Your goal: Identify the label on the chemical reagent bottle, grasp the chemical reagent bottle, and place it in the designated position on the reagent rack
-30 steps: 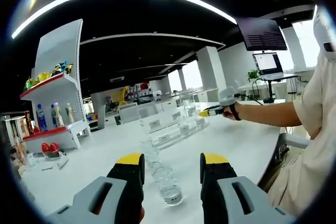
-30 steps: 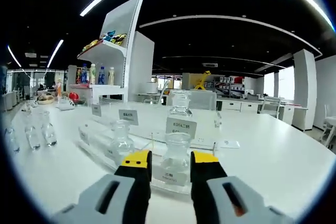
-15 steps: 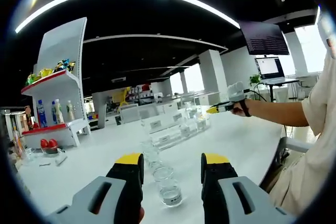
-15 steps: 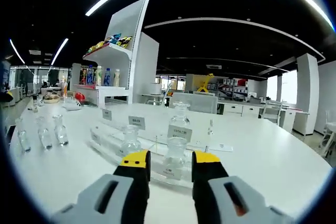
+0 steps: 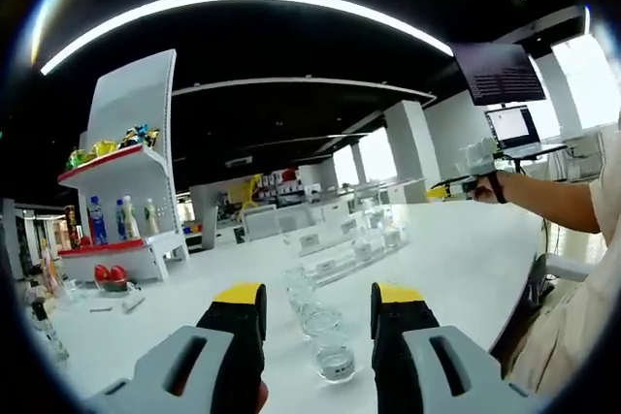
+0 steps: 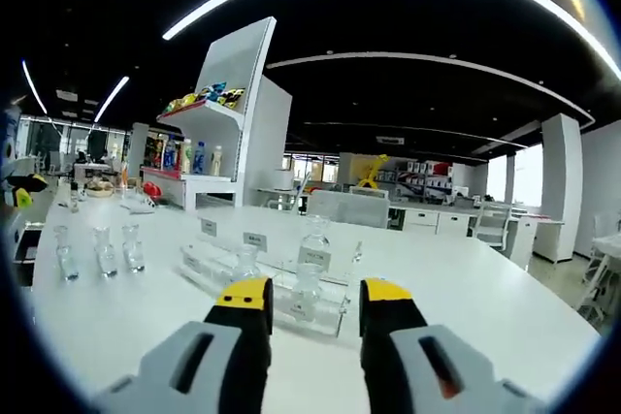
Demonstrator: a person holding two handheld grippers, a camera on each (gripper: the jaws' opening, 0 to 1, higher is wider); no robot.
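Observation:
Several clear glass reagent bottles stand in a row on the white table, the nearest bottle (image 5: 335,356) just ahead of my left gripper (image 5: 318,309), which is open and holds nothing. The clear reagent rack (image 5: 347,246) with white labels lies further back. My right gripper (image 6: 314,300) is open too and hangs a short way in front of the rack (image 6: 335,317). In the rack stand a front bottle (image 6: 306,289), a taller bottle (image 6: 312,239) behind it and another bottle (image 6: 245,261) to the left. Three loose bottles (image 6: 100,251) stand at the left.
A white shelf unit (image 5: 121,215) with drink bottles stands at the table's far left, also the shelf unit (image 6: 218,143). A person's arm (image 5: 553,206) reaches in from the right, holding the right gripper (image 5: 456,181). A laptop (image 5: 509,128) and monitor (image 5: 500,70) are behind.
My right gripper has drawn back from the rack, which now looks smaller; its front bottle stays in place. In the left gripper view the arm has swung away to the right.

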